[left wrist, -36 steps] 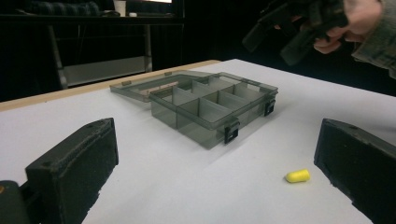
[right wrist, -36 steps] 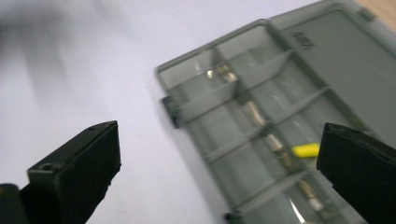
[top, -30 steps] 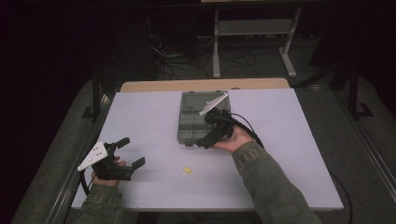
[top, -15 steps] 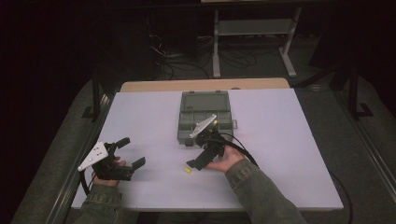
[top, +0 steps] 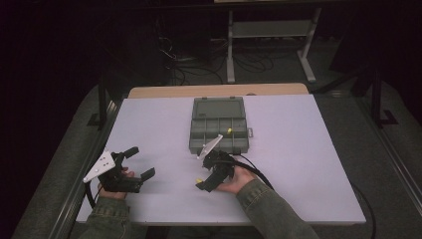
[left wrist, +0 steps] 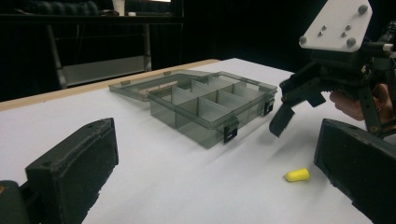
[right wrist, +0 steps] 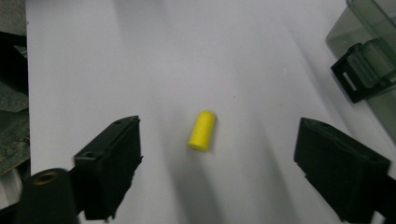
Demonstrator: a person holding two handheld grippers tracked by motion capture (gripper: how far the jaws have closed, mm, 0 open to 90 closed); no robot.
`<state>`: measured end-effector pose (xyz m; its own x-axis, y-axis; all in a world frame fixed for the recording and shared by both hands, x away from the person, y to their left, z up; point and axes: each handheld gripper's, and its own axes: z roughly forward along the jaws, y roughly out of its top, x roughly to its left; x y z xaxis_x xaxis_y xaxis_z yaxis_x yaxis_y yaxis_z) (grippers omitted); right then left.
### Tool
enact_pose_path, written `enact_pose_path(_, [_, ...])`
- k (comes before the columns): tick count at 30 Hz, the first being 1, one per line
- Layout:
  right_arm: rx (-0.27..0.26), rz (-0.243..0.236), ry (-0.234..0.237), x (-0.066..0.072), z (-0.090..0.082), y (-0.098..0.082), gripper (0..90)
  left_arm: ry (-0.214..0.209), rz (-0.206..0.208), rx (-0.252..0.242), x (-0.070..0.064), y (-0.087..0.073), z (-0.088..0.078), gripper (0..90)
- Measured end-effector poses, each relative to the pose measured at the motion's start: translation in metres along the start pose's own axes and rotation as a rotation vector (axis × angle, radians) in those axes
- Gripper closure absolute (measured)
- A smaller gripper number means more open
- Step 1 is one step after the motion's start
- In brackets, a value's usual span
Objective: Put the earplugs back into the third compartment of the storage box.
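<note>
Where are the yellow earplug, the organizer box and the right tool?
yellow earplug (right wrist: 202, 130), right gripper view, middle of its body.
organizer box (left wrist: 205, 125), left gripper view, near front wall.
right tool (top: 200, 182), high view, between its fingertips.

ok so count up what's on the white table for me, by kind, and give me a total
Yellow plugs: 2, one on the table, one in the box
Compartment boxes: 1
Handheld grippers: 2, left gripper, right gripper
Total: 5

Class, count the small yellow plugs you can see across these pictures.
2. One yellow plug lies on the table between the right gripper's open jaws; another sits in the compartment box. Others may be hidden.
</note>
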<state>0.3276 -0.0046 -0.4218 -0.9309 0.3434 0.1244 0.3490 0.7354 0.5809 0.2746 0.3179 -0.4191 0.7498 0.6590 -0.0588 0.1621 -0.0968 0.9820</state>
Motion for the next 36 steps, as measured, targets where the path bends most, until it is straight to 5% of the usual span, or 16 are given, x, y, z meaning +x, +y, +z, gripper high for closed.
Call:
enact_pose_path(7, [-0.006,-0.022,0.017,0.005,0.004,-0.001,41.5,-0.002,-0.001,0.0,0.0,0.0,0.0,0.0])
enact_pose_path(21, [0.026,-0.063,-0.008,0.012,0.016,-0.001,77.0,-0.004,0.0,0.002,0.0,0.0,0.001,0.0])
enact_pose_path(29, [0.023,-0.053,-0.005,0.011,0.01,0.0,78.8,-0.004,0.001,0.002,0.0,0.0,0.001,0.0])
enact_pose_path(36, [-0.017,-0.039,-0.011,0.002,-0.014,0.006,78.8,-0.003,0.001,0.004,0.0,0.0,0.001,0.0])
